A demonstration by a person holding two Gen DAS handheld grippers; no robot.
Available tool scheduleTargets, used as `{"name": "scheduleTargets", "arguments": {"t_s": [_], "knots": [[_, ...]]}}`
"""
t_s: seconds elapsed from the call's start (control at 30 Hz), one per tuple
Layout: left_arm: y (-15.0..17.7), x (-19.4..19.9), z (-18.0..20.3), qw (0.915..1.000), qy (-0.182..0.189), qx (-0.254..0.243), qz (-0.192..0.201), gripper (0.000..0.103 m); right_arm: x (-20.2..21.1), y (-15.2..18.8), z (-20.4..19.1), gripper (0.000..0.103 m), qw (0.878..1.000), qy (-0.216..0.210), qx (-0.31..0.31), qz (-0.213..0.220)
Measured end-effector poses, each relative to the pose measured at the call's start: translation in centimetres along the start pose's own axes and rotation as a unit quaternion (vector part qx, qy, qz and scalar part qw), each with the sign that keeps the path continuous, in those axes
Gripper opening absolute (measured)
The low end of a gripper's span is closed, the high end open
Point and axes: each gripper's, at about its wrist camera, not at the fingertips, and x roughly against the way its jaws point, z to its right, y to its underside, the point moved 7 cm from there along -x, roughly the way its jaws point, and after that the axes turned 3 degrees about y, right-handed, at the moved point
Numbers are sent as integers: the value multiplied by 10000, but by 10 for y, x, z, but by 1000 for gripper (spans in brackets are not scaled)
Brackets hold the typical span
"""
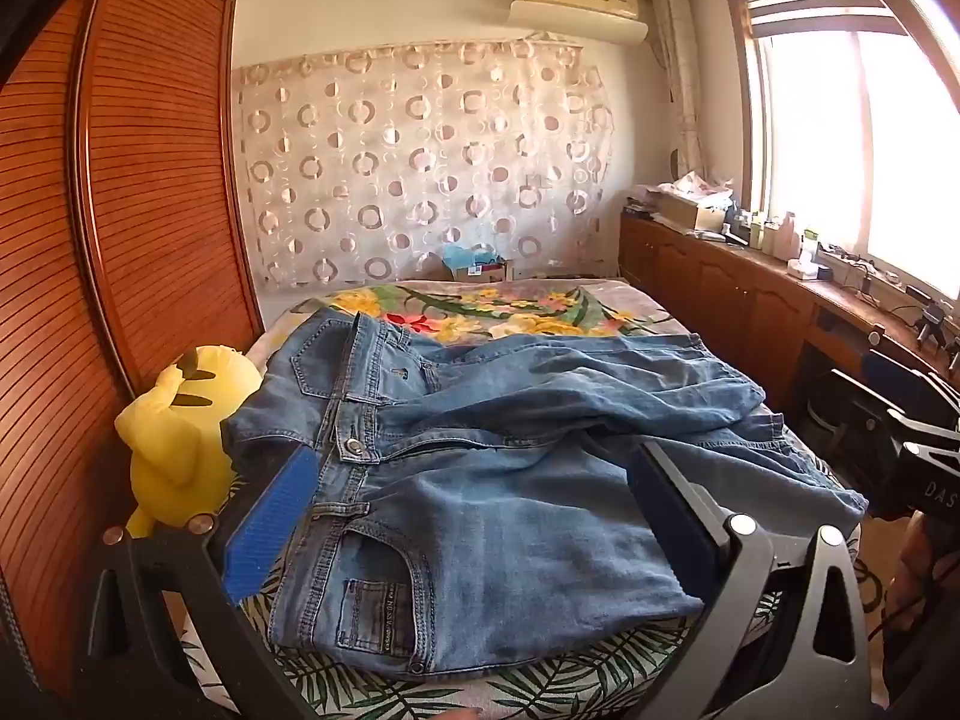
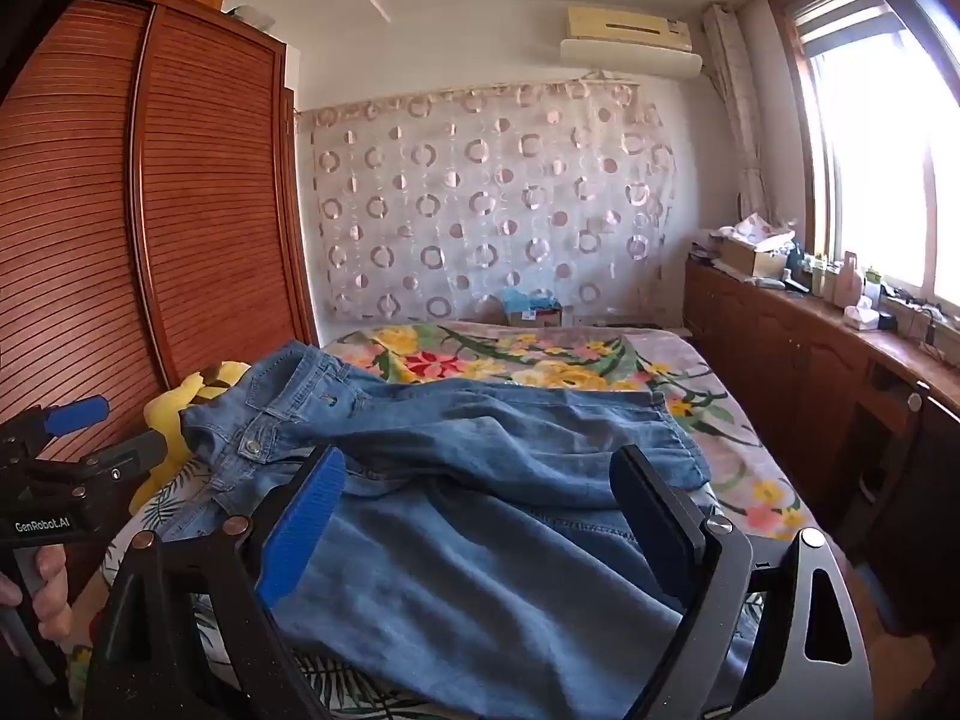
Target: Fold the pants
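**Jeans spread on the bed, both tools open above them**

Along the left edge of both views, a louvred wooden wardrobe point(image 1: 138, 192). Filling the lower half of the frame, a bed point(image 1: 528, 306) under a floral cover, leaf print showing at the near edge. Behind it, centre of the frame, a curtain point(image 1: 420, 162) with a ring pattern, and above that, at upper centre, a wall air conditioner point(image 1: 576, 0). At right, a bright window point(image 1: 840, 138) over a long wooden cabinet point(image 1: 720, 288) crowded with bottles and boxes.

Across the middle of the bed, blue jeans point(image 1: 480, 480), laid unfolded: waistband with button at centre left, legs running off toward the right of the frame, the far leg rumpled over the near one. At left centre, wedged between wardrobe and bed and touching the waistband end, a yellow plush toy point(image 1: 174, 450).

At the bottom of the left wrist view, left tool point(image 1: 462, 498), jaws spread wide over the denim around the front pocket, gripping nothing. At the bottom of the right wrist view, right tool point(image 2: 474, 516), likewise gaping, over the leg fabric, no cloth pinched. At lower left of that view, a hand point(image 2: 45, 594) on the left tool's handle.
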Motion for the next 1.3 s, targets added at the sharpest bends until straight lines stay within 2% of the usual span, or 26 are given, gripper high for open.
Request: {"name": "scheduleTargets", "arguments": {"t_s": [1.3], "knots": [[-2, -1, 4, 10000, -14, -72, 50, 103, 3, -1, -4, 91, 10000, -31, 79, -6]]}}
